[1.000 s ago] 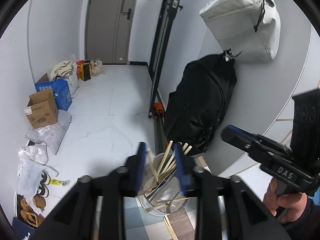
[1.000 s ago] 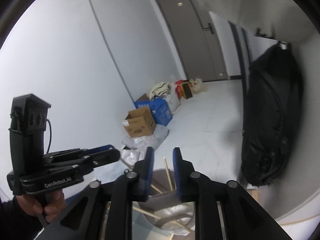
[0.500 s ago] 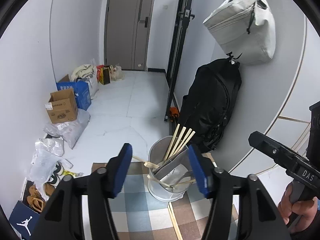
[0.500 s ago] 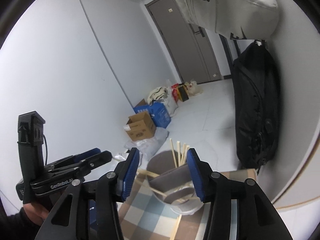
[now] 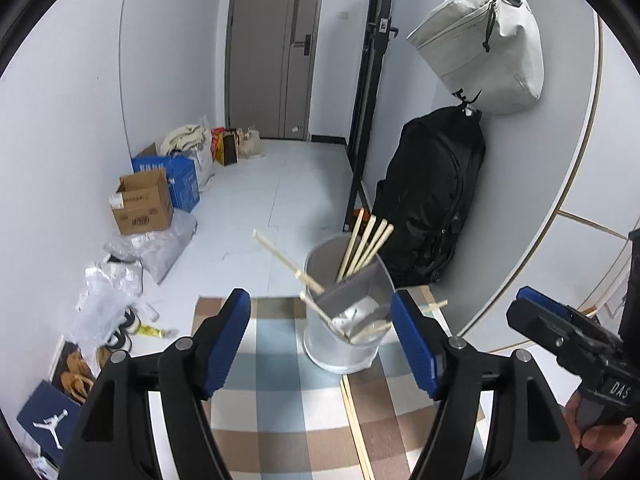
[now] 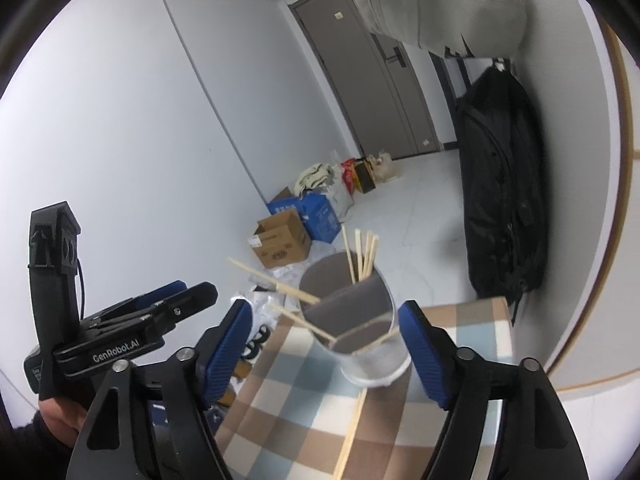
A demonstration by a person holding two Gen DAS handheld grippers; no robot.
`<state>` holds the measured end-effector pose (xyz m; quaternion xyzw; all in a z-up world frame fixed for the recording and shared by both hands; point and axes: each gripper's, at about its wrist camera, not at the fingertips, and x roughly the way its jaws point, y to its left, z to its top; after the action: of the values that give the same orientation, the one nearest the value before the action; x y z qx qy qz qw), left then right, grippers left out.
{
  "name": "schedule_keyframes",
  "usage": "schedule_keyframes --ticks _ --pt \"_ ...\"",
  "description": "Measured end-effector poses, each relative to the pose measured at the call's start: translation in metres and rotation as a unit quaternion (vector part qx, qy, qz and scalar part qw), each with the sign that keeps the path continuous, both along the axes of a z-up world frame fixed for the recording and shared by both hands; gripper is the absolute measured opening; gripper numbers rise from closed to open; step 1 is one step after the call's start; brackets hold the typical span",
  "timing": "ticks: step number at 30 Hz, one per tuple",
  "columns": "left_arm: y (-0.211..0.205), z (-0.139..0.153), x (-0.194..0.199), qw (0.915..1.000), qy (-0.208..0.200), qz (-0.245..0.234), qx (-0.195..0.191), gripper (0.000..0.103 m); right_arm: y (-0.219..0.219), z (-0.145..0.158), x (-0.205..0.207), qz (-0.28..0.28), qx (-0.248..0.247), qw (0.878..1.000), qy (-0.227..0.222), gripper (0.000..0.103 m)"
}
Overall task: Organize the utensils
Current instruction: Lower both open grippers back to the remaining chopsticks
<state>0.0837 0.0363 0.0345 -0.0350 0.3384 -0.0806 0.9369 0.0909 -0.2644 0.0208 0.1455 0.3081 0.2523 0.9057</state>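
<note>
Pale wooden chopsticks (image 5: pixel 362 246) stand in a silvery metal holder (image 5: pixel 346 344) with a grey divider, low in the frame's centre. The cloth (image 5: pixel 280 396) beneath is checked in blue, brown and cream. Upper right hangs an off-white bag (image 5: pixel 480 40) above a black backpack (image 5: pixel 432 196). Gripper pads (image 5: pixel 226 340) are blue on black.

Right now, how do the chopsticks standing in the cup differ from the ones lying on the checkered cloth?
The chopsticks in the cup stand up and lean on the rim of the clear cup; the chopsticks on the cloth lie flat in front of it. The cup holds several; the cloth, about two. All look like pale wood.
</note>
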Motion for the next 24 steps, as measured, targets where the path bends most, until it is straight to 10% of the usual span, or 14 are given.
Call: schedule_keyframes --ticks 20,24 --pt "0.014 -0.098 -0.023 0.9977 0.056 0.017 -0.035 0.081 0.013 -0.104 -0.025 0.019 -0.048 0.993 0.107 0.081" --pt "0.020 -0.121 -0.020 0.9958 0.079 0.030 -0.036 0.081 0.015 -0.130 -0.021 0.018 -0.075 0.987 0.141 0.064"
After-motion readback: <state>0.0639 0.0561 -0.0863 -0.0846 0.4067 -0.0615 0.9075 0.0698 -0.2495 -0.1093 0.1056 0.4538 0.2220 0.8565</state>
